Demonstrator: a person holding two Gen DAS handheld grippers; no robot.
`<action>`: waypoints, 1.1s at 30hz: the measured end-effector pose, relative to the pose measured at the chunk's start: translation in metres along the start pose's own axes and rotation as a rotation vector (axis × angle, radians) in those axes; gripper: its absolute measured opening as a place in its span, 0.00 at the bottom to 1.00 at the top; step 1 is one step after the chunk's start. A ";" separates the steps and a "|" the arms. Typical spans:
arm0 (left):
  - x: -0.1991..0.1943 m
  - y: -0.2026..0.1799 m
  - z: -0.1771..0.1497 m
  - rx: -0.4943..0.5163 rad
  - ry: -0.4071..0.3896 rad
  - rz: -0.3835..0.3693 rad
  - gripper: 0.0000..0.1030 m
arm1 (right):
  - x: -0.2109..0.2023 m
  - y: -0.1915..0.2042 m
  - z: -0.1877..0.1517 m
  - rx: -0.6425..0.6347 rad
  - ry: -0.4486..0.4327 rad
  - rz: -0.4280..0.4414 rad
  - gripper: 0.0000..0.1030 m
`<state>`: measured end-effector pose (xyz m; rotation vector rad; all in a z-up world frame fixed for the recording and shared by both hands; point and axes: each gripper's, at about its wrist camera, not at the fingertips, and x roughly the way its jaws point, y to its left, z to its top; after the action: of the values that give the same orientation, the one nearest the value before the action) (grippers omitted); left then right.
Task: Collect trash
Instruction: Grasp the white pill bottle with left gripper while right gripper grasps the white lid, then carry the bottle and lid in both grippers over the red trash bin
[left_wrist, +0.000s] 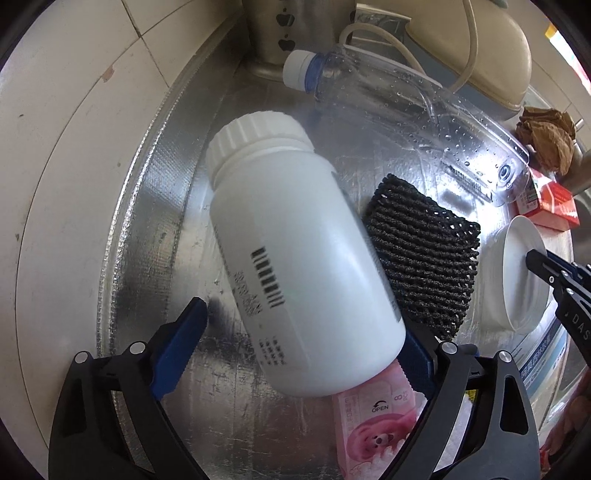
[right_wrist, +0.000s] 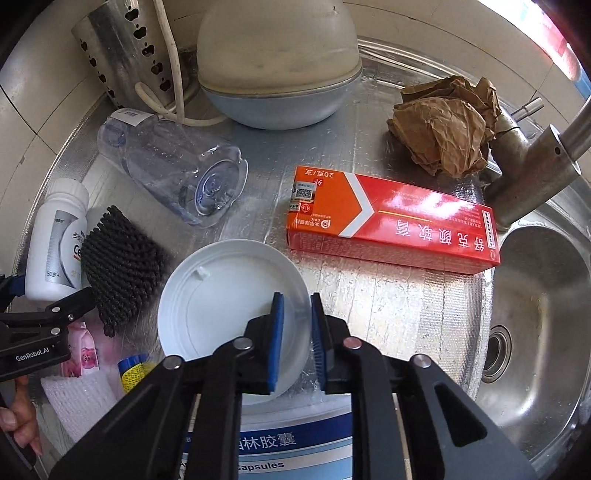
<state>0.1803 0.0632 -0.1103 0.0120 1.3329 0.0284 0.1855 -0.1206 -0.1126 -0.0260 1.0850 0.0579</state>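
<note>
My left gripper (left_wrist: 306, 354) is open around the base of a white pill bottle (left_wrist: 295, 236) that lies on the foil-covered counter; its pads stand apart from the bottle's sides. The bottle also shows in the right wrist view (right_wrist: 55, 240). My right gripper (right_wrist: 297, 314) is shut on the rim of a white plastic lid (right_wrist: 229, 295), also in the left wrist view (left_wrist: 517, 273). A clear plastic bottle (right_wrist: 173, 173), a black foam net (right_wrist: 122, 266), a red carton (right_wrist: 388, 221) and crumpled brown paper (right_wrist: 447, 125) lie on the counter.
A steel sink (right_wrist: 535, 332) is at the right with a faucet (right_wrist: 535, 177) behind it. A perforated metal holder (right_wrist: 125, 51) and a domed cover (right_wrist: 277, 70) stand at the back. A pink wipes pack (left_wrist: 373, 424) and a blue-white box (right_wrist: 288, 443) lie close to me.
</note>
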 end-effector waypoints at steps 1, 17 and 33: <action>0.001 -0.001 0.002 -0.008 0.002 -0.002 0.88 | 0.000 0.000 0.000 -0.004 -0.001 -0.004 0.11; 0.003 0.017 0.038 -0.127 0.027 -0.031 0.58 | -0.004 0.015 -0.008 -0.040 -0.016 -0.023 0.07; -0.029 0.032 0.023 -0.085 -0.037 -0.036 0.57 | -0.034 0.008 -0.009 -0.010 -0.065 0.032 0.06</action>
<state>0.1948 0.0947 -0.0758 -0.0836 1.2933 0.0537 0.1612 -0.1137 -0.0867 -0.0157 1.0201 0.0919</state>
